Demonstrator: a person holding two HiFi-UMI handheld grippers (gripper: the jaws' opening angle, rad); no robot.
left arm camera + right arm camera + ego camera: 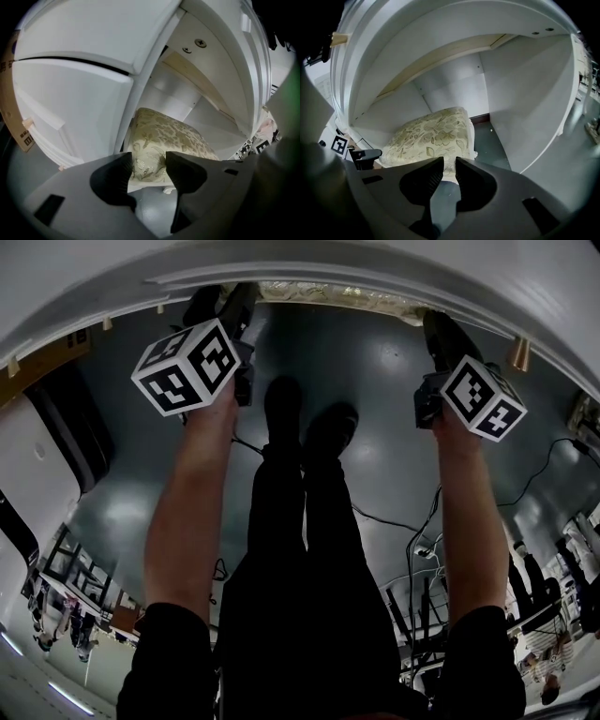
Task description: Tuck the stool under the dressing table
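- Fingers (112, 176) of left gripper (147, 165) partway apart, clamped on nothing. Corner of the stool (159, 138) showing in the gap just past the tips, can't tell if touching.
- Right gripper (446, 165) fingers (424, 176) down to a narrow slit, empty too, aimed at the seat's front edge.
- Floral cushion top, white frame, sitting in the kneehole already, with a strip of dark floor (487, 140) beside it.
- White dressing table (525, 89) over the seat, side panels either side, back panel behind.
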